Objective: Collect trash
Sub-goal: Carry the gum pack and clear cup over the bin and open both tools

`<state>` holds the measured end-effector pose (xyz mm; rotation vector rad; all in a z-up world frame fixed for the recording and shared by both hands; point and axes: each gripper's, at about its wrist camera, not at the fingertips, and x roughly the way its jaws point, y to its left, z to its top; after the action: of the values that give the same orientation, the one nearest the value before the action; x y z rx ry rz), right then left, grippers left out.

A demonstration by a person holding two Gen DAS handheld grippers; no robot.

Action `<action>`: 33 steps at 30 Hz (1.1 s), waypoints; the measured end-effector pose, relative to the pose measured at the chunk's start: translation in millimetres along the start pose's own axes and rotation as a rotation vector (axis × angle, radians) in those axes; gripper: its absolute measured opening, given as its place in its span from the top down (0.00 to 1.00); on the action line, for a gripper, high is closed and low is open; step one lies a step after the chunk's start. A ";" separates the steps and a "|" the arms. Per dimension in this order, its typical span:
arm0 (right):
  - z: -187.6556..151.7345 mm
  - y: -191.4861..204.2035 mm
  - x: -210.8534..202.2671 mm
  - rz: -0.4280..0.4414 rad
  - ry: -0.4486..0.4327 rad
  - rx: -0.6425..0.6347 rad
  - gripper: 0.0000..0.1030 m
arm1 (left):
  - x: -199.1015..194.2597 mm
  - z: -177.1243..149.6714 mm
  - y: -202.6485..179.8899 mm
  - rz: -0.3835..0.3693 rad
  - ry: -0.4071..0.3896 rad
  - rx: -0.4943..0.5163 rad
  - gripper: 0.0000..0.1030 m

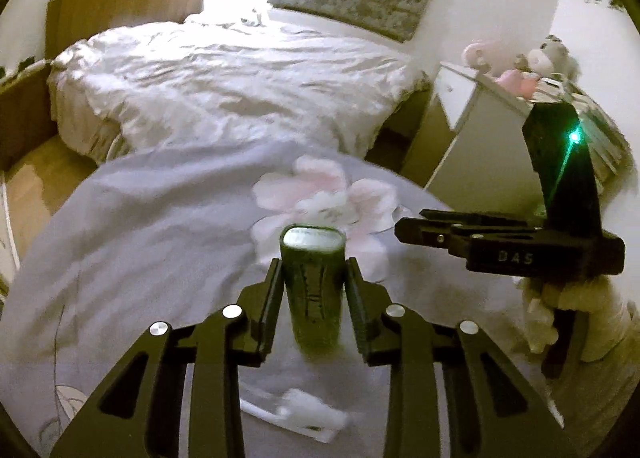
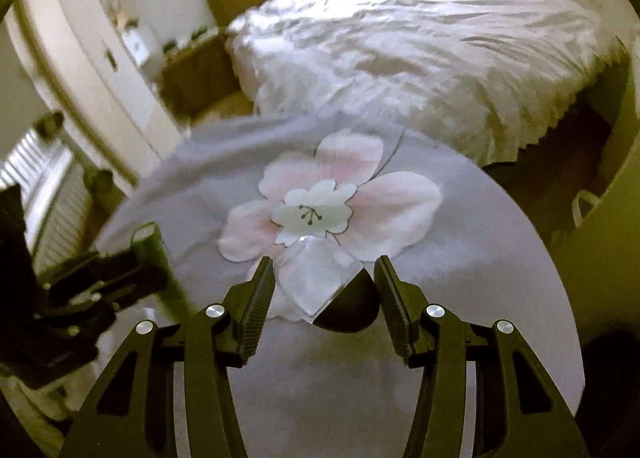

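My left gripper (image 1: 314, 264) is shut on a dark green can (image 1: 314, 290), held upright above the lilac flowered cloth (image 1: 140, 238); the can's pale top is squeezed oval. In the right wrist view the same left gripper (image 2: 120, 278) and can (image 2: 146, 244) sit at the left edge. My right gripper (image 2: 324, 262) is closed around a clear plastic pack (image 2: 316, 282) with a dark rounded part (image 2: 352, 308) under it; both pads touch it. From the left wrist view the right gripper (image 1: 410, 223) shows side-on at the right, and its load is hidden there.
A small white crumpled item (image 1: 308, 416) lies on the cloth near me. Beyond the round cloth-covered table is a bed with a white duvet (image 1: 224, 90). A white dresser (image 1: 468, 98) with plush toys stands at the right. A radiator (image 2: 60, 194) is at the left.
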<state>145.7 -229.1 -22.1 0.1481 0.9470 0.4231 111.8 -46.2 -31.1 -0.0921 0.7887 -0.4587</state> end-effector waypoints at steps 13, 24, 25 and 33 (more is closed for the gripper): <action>-48.5 -32.5 -131.9 0.057 -0.287 0.207 0.50 | -27.9 13.1 -93.4 -0.116 -0.079 0.145 0.70; -95.8 -87.9 -206.1 -0.031 -0.431 0.356 0.50 | -13.8 11.9 -158.2 -0.206 -0.074 0.208 0.70; -101.6 -96.6 -212.9 -0.042 -0.444 0.379 0.50 | -10.5 11.6 -167.1 -0.218 -0.071 0.215 0.70; -137.0 -143.9 -239.5 -0.110 -0.501 0.497 0.50 | 16.5 7.4 -218.4 -0.311 -0.029 0.250 0.70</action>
<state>-46.4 -467.1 35.1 0.6219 0.5437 0.0313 47.8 -250.0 17.4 0.0119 0.6848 -0.8452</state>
